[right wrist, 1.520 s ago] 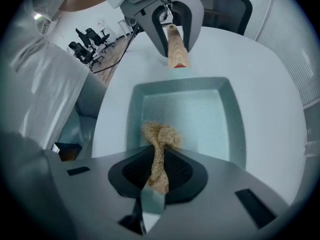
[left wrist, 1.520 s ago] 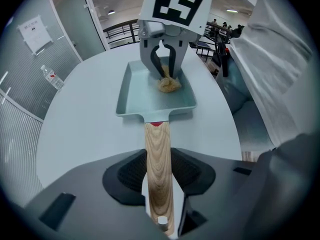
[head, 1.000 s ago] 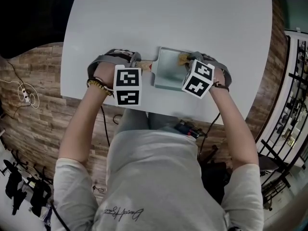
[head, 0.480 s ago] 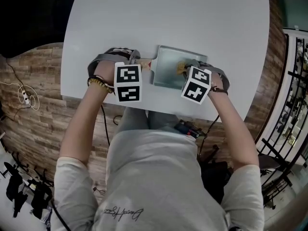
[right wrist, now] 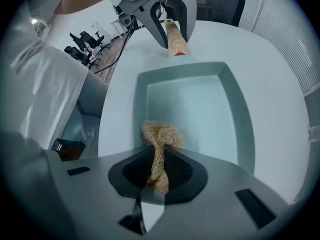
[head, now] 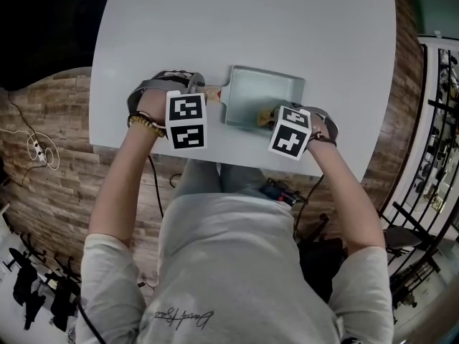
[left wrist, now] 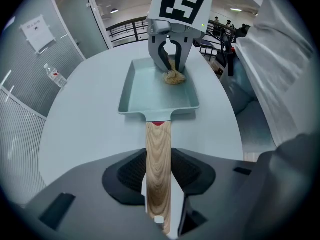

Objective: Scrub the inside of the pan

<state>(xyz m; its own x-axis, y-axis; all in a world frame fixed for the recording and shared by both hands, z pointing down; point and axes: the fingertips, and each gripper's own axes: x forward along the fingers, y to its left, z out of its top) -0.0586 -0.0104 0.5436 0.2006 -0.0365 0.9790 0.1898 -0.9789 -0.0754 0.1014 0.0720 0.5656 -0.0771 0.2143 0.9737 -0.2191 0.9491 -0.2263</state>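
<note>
A pale green rectangular pan [head: 258, 92] with a wooden handle [head: 212, 93] lies on the white table [head: 251, 20]. My left gripper [head: 201, 92] is shut on that handle [left wrist: 158, 154], and the wood fills the gap between its pads [left wrist: 187, 176]. My right gripper [head: 270, 115] is shut on a tan fibre scrubber [right wrist: 159, 139]. The scrubber's bunched end rests on the pan floor [right wrist: 200, 109] by the wall nearest me, at the end far from the handle. From the left gripper view, the right gripper [left wrist: 171, 66] stands over the scrubber [left wrist: 173, 77] in the pan [left wrist: 150, 91].
The pan sits close to the table's near edge [head: 215, 156], just in front of the person's body. Wood-look floor [head: 50, 185] lies below on the left, and railings [head: 437, 120] run along the right. The table stretches bare beyond the pan.
My right gripper has drawn the scrubber across the pan floor from the far wall to the near wall. The left gripper and the pan have kept still.
</note>
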